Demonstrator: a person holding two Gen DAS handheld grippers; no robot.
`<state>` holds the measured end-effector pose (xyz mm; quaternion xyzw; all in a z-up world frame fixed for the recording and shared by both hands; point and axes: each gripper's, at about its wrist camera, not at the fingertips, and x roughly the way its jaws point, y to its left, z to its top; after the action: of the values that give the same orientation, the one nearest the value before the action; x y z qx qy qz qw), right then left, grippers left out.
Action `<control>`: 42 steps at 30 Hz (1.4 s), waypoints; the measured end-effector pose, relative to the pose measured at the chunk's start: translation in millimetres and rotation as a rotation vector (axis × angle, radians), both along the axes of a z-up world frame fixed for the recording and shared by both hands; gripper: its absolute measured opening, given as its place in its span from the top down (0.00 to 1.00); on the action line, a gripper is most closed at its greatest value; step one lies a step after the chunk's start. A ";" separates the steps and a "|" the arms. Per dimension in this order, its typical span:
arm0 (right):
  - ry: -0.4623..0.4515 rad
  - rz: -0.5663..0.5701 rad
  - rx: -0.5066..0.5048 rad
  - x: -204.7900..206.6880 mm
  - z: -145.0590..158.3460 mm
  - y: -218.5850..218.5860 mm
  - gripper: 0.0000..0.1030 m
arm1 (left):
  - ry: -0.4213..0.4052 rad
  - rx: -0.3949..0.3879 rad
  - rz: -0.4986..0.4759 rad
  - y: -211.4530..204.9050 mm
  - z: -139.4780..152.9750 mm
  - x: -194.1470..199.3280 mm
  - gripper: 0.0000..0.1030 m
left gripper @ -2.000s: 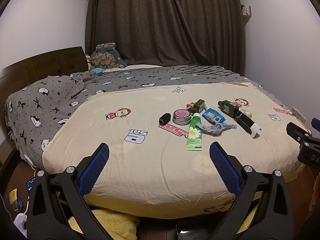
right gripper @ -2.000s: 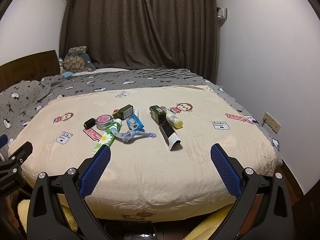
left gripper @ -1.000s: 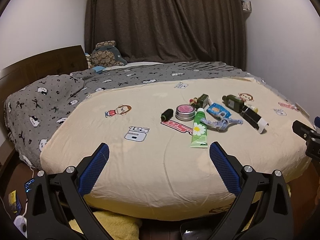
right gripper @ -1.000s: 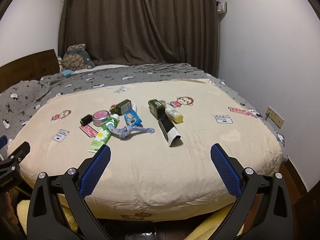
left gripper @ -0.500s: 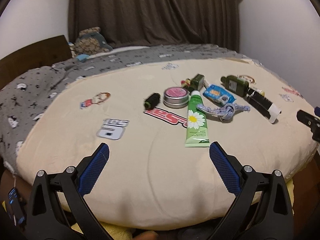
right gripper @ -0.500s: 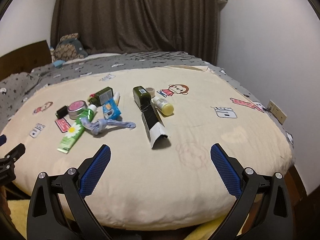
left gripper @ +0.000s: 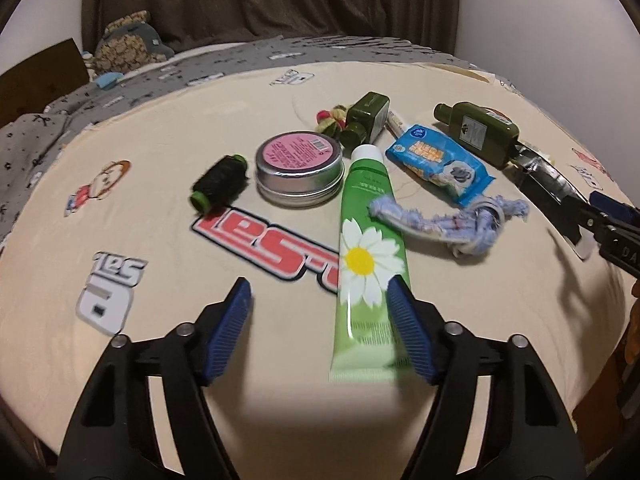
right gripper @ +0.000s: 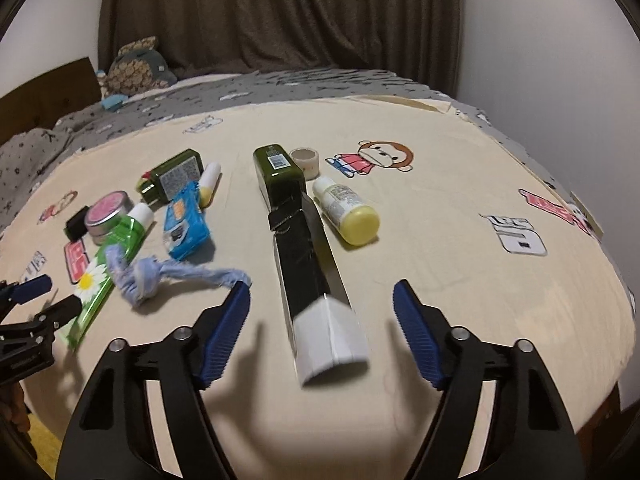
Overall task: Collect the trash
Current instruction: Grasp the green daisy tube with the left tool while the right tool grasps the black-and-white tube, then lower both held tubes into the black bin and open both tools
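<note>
Several items lie on the cream bedsheet [left gripper: 160,360]. In the left wrist view, a green daisy tube [left gripper: 368,256] lies by my open left gripper [left gripper: 320,332], its tail beside the right fingertip. Beyond are a pink-lidded tin [left gripper: 300,168], a black thread spool [left gripper: 218,182], a blue packet [left gripper: 440,162], a frayed blue rope [left gripper: 452,220] and two olive bottles [left gripper: 368,118] [left gripper: 480,132]. In the right wrist view, my open right gripper [right gripper: 322,332] frames the white end of a black-and-white carton [right gripper: 316,276]. A yellow-capped bottle [right gripper: 348,210] lies beside it.
A grey patterned blanket [right gripper: 200,96] and a stuffed toy [right gripper: 136,66] lie at the bed's far side before a dark curtain [right gripper: 280,12]. A tape roll [right gripper: 305,162] sits behind the carton. A wooden headboard [left gripper: 40,76] is at left; a white wall [right gripper: 560,60] at right.
Both grippers have moved forward and down over the bed. The items now fill the views; the tube and the carton have come between or beside the fingertips.
</note>
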<state>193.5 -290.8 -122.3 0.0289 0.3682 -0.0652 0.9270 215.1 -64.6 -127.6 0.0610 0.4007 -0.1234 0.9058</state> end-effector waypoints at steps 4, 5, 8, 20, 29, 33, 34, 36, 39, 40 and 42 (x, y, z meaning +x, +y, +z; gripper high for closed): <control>0.037 0.021 -0.011 14.7 -9.8 1.3 0.42 | 0.035 -0.059 -0.029 -2.7 -1.7 13.2 0.40; 0.045 0.028 -0.011 17.0 -12.1 2.0 0.48 | 0.043 -0.069 -0.039 -4.5 -2.4 15.6 0.41; 0.054 0.047 -0.003 19.1 -18.0 3.6 0.57 | 0.073 -0.054 -0.070 -16.6 -9.1 19.2 0.46; 0.026 0.072 0.030 -13.9 -14.0 4.9 0.78 | 0.062 -0.058 -0.094 -12.3 -7.2 -8.5 0.62; -0.013 0.113 0.067 -69.2 -5.3 22.0 0.78 | 0.022 -0.046 -0.086 13.5 -3.7 -70.8 0.62; -0.040 0.152 0.075 -93.3 3.0 36.8 0.78 | 0.016 -0.040 -0.077 21.2 -5.1 -94.6 0.62; -0.049 0.170 0.073 -103.2 5.9 42.4 0.78 | 0.015 -0.044 -0.075 23.1 -5.0 -100.1 0.63; -0.059 0.198 0.068 -119.1 9.4 50.8 0.78 | 0.009 -0.062 -0.072 29.5 -2.1 -117.2 0.63; -0.057 0.224 0.073 -140.0 8.9 59.3 0.78 | -0.019 -0.058 -0.080 35.5 5.2 -144.7 0.63; -0.052 0.233 0.078 -148.4 6.8 61.4 0.78 | -0.033 -0.054 -0.088 37.0 8.3 -157.3 0.63; -0.037 0.252 0.085 -161.7 2.0 65.9 0.78 | -0.043 -0.050 -0.104 37.9 11.4 -173.2 0.62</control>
<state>31.8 -225.0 -120.3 0.0228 0.3543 0.0681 0.9324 41.9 -26.7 -116.2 0.0617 0.3744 -0.1791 0.9077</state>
